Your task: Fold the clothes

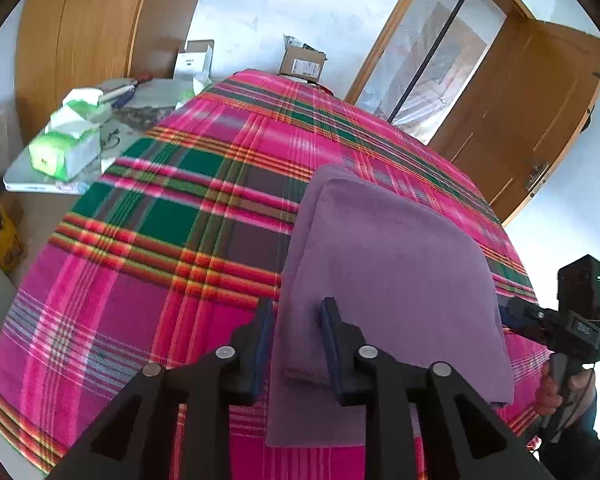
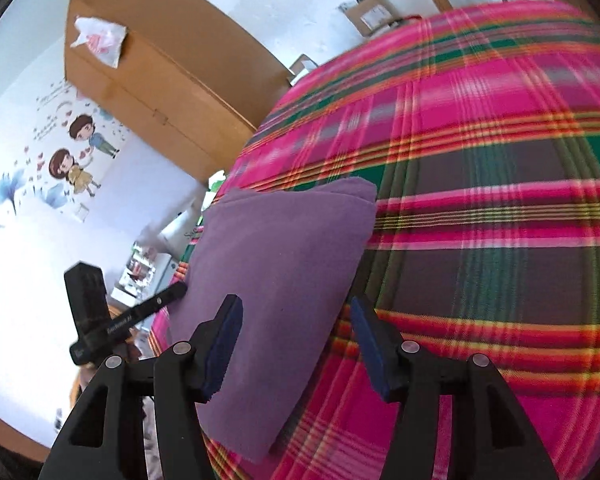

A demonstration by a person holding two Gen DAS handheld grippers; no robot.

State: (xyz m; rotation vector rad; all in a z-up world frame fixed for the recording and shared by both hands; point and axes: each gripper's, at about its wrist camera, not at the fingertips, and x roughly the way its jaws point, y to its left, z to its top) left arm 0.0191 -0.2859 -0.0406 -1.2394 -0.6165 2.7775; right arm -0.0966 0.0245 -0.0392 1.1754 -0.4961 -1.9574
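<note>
Over the purple cloth (image 1: pixel 388 280), both grippers' jaws stand open, empty.

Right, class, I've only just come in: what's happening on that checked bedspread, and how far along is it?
A person is folding a purple cloth on a pink and green plaid bedspread, with a handheld gripper in each hand. The cloth already lies doubled over, one layer showing beneath the other along its edges. The left gripper is open, straddling the cloth's near left edge. The right gripper is also open, over the opposite edge. Neither is clamped on the cloth at this moment.
</note>
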